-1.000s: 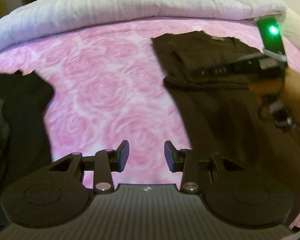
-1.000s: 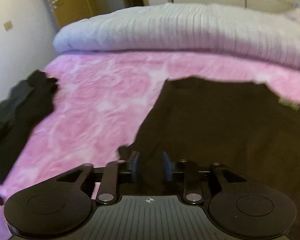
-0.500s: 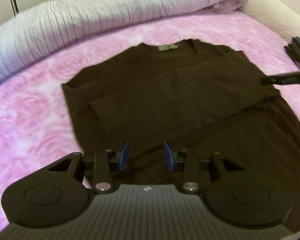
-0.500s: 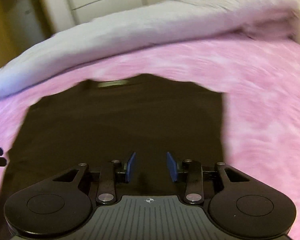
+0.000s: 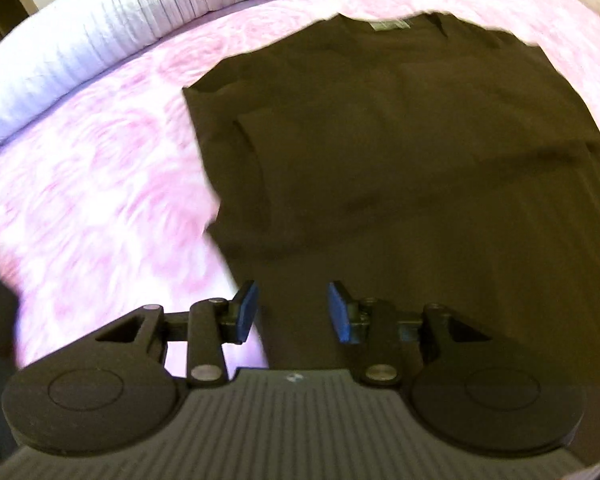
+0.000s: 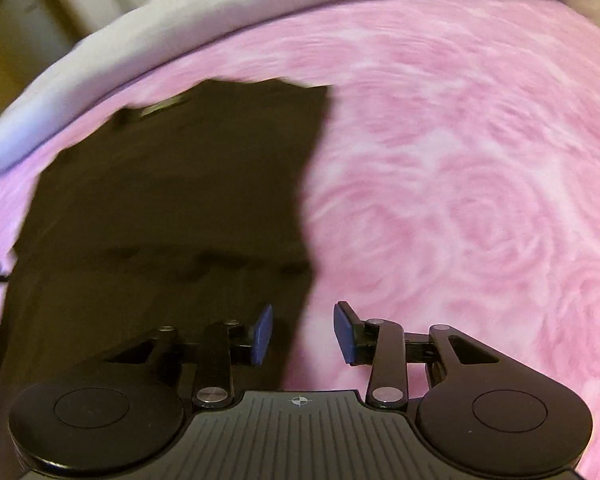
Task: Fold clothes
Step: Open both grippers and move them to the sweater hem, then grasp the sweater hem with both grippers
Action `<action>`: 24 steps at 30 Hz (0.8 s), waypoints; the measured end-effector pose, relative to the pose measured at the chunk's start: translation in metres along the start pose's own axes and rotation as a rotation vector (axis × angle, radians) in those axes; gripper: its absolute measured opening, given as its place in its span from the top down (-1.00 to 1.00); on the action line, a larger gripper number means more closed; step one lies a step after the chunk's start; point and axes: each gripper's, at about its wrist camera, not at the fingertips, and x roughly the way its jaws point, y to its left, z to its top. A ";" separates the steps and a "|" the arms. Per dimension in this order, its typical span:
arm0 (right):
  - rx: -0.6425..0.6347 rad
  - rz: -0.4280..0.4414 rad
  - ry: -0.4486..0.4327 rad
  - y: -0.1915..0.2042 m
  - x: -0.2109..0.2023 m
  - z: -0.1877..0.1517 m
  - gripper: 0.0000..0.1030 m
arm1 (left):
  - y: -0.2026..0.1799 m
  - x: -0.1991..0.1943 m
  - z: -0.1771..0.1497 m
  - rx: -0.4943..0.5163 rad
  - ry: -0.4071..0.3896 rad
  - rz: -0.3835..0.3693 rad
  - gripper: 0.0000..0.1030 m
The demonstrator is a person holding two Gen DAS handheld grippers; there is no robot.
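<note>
1. Left tool (image 5: 292, 312): its blue pads (image 5: 247, 312) stand apart and the jaws are opening, with nothing clamped. The dark brown T-shirt (image 5: 400, 152) lies under and ahead of it. The shirt's left side edge runs just outside the left pad, so this tool hangs over the shirt's near left margin, with pink rose-patterned bedding (image 5: 100, 184) to its left.

2. The shirt lies flat on the bed with its long axis running straight away from the left tool. The collar and its label (image 5: 388, 26) are at the far end, near the pale folded quilt (image 5: 120, 20), and the hem end is nearest the tool, under its body. A sleeve or side panel looks already turned in across the chest, though blur makes the layers hard to separate.

3. Right tool (image 6: 302, 334): its pads (image 6: 263, 334) are apart and empty. From here the T-shirt (image 6: 172, 208) lies ahead and to the left. Its right side edge passes right between the pads, with dark cloth on the left and pink bedding (image 6: 480, 200) on the right.

4. My judgement: each tool sits over its own near corner of the shirt, the left slightly more over cloth, the right straddling the edge. The coming move seems to be a lengthwise fold, hem carried away toward the collar. It turns on both tools closing on the near edge level with each other.
</note>
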 end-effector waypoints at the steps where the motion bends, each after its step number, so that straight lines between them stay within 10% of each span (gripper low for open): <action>1: -0.040 0.019 0.011 0.009 -0.007 -0.008 0.21 | -0.005 -0.013 -0.012 0.021 0.003 0.007 0.25; 15: -0.396 0.052 0.106 0.139 -0.071 -0.178 0.11 | -0.088 -0.136 -0.253 0.619 -0.056 -0.155 0.08; 24: -0.491 -0.045 0.120 0.211 -0.081 -0.245 0.04 | -0.100 -0.120 -0.315 0.878 -0.126 0.021 0.09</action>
